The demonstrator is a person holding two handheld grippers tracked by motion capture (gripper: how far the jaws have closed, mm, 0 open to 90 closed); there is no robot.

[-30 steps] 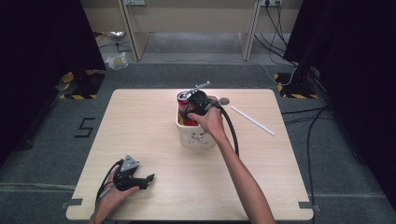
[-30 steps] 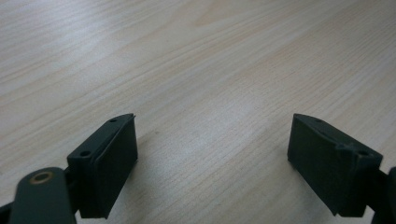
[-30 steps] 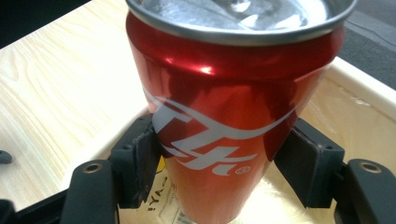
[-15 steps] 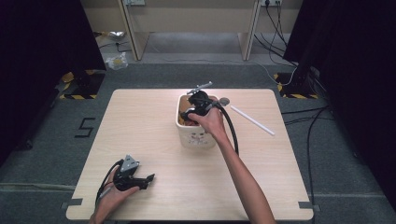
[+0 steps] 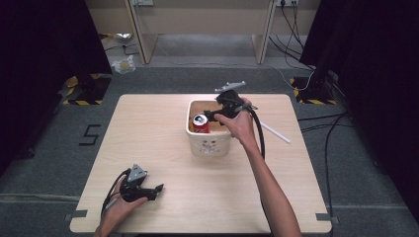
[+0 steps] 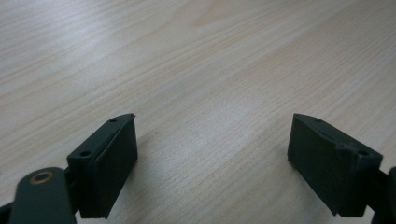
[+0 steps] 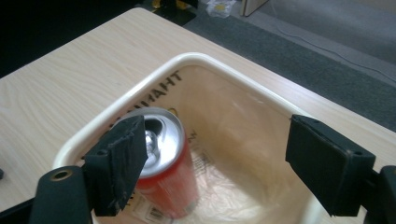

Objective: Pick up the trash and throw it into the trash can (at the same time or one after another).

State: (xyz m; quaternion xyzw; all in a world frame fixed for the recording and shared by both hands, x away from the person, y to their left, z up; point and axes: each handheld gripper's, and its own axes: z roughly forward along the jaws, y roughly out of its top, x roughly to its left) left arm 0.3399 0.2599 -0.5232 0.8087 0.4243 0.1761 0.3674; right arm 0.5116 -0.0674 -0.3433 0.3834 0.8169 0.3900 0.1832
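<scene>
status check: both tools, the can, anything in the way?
Right tool open above the cream plastic bin. Red aluminium drink can inside the bin, ungripped. Left tool open, low over bare wooden table. White stick lies beside the bin.

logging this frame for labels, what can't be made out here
- Red can: its lower part is blurred in the right gripper view, and the left jaw covers part of its top; brand unreadable.
- Cream bin: its front print is too small in the high view.
- White stick: its near end is hidden behind the right hand.
</scene>
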